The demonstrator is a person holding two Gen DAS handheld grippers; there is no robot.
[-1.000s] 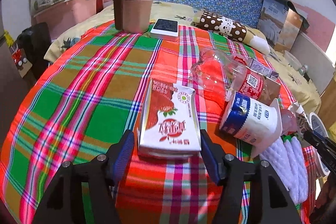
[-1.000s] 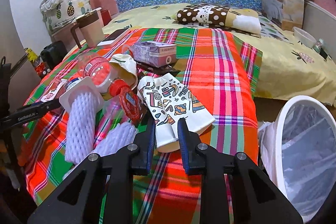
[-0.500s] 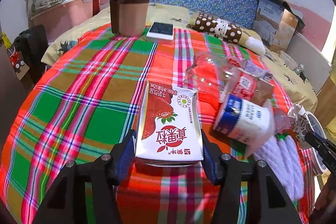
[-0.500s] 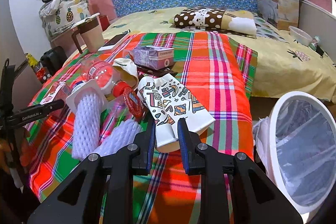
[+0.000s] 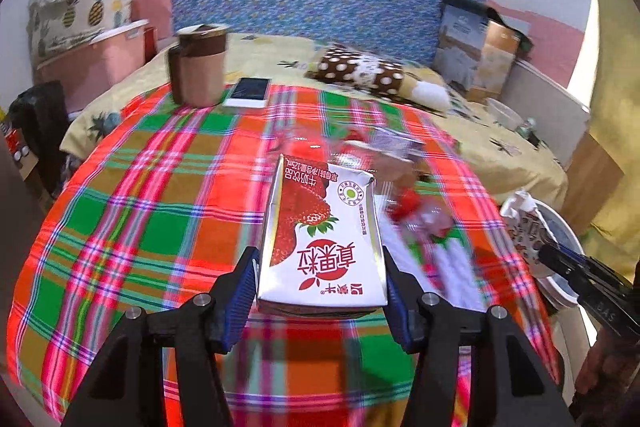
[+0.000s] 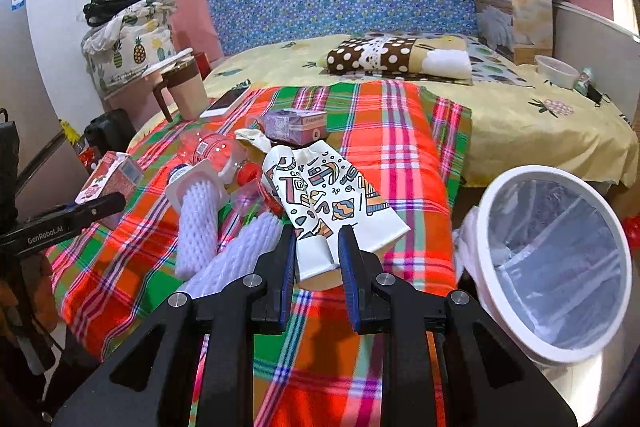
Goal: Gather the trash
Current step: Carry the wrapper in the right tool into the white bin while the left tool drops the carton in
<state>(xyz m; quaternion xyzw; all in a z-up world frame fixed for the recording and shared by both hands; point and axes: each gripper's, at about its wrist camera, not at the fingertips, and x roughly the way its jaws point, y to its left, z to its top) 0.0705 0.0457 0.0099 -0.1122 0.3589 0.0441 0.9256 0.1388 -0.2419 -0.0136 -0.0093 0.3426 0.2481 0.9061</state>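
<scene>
A strawberry milk carton (image 5: 320, 227) sits between the blue pads of my left gripper (image 5: 320, 267), which is shut on its sides and holds it just above the plaid cloth (image 5: 160, 207). In the right wrist view that carton (image 6: 112, 175) shows at the far left. My right gripper (image 6: 318, 233) is shut on the base of a flattened, doodle-printed paper cup (image 6: 328, 191), held above the cloth's near edge. A white bin with a clear liner (image 6: 496, 195) stands to the right, below the table's edge.
White foam fruit nets (image 6: 198, 223), a crushed clear bottle (image 6: 212, 151) and a purple box (image 6: 296, 125) lie on the cloth between the grippers. A brown mug (image 5: 200, 71) and a phone (image 5: 248, 93) are at the far end. Behind is a bed with a dotted pillow (image 6: 380, 57).
My left gripper's jaws have closed onto the carton and lifted it off the cloth. The right gripper has moved a little with the cup, and more of the bin shows.
</scene>
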